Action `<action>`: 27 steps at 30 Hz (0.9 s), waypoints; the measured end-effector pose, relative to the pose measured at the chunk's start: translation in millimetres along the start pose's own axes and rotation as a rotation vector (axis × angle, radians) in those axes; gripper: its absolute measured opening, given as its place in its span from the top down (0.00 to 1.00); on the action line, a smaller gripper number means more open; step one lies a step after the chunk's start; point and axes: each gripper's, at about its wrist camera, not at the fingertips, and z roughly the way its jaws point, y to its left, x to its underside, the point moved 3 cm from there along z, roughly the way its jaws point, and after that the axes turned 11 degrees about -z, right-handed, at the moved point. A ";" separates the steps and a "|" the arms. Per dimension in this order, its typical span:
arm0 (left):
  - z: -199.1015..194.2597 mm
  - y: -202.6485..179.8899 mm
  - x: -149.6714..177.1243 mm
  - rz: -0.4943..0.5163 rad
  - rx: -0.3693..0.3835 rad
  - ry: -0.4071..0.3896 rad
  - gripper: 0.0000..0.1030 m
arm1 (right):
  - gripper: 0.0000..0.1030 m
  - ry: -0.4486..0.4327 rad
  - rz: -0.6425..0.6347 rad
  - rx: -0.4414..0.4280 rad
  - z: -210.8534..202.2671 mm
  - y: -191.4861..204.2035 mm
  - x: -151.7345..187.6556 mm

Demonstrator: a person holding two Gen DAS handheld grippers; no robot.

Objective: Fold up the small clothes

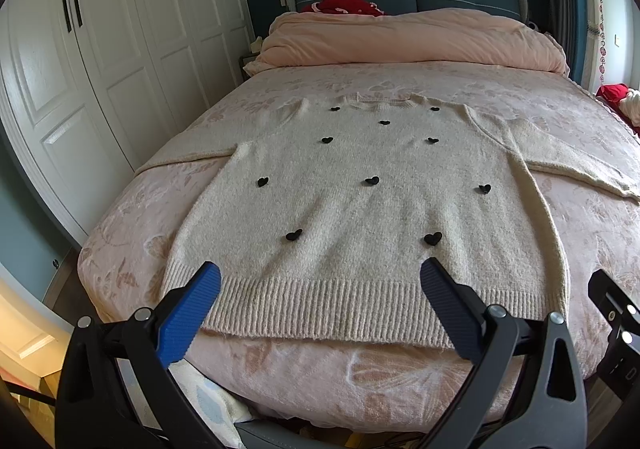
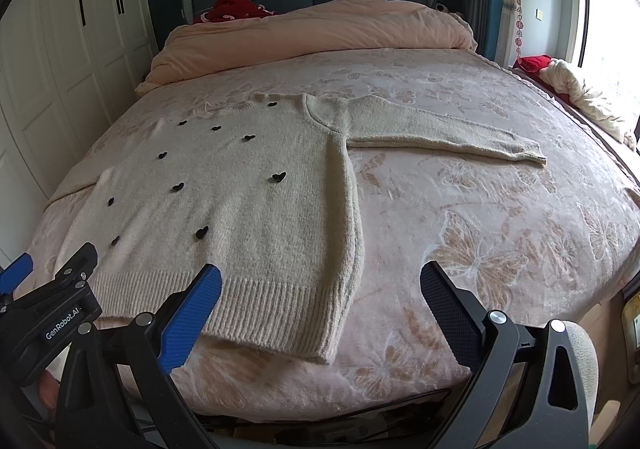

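Sweater [image 1: 360, 201] lies flat; both tools gape; only right view shows, seemingly, its whole sleeve [image 2: 440, 133].

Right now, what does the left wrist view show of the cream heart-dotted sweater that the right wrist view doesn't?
Only the left wrist view shows the whole ribbed hem edge to edge, with the open left gripper over it.

Only the right wrist view shows the right sleeve laid out flat to its cuff, with the open right gripper over the hem's right corner.

Both show the cream knit sweater with black hearts spread flat on the pink floral bedspread, and the rolled peach duvet.
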 end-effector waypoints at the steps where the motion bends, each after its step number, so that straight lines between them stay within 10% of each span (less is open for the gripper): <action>1: 1.3 -0.4 0.4 0.002 -0.002 0.002 0.05 | 0.05 0.003 0.002 -0.001 0.9 -1.0 0.3; 15: 17.8 -9.8 -0.3 0.027 -0.026 0.023 0.05 | 0.05 0.023 0.038 -0.004 22.5 -33.2 0.4; 27: 92.2 -58.4 -23.8 0.083 -0.022 0.065 0.05 | 0.05 0.007 0.236 0.071 109.5 -218.2 -50.2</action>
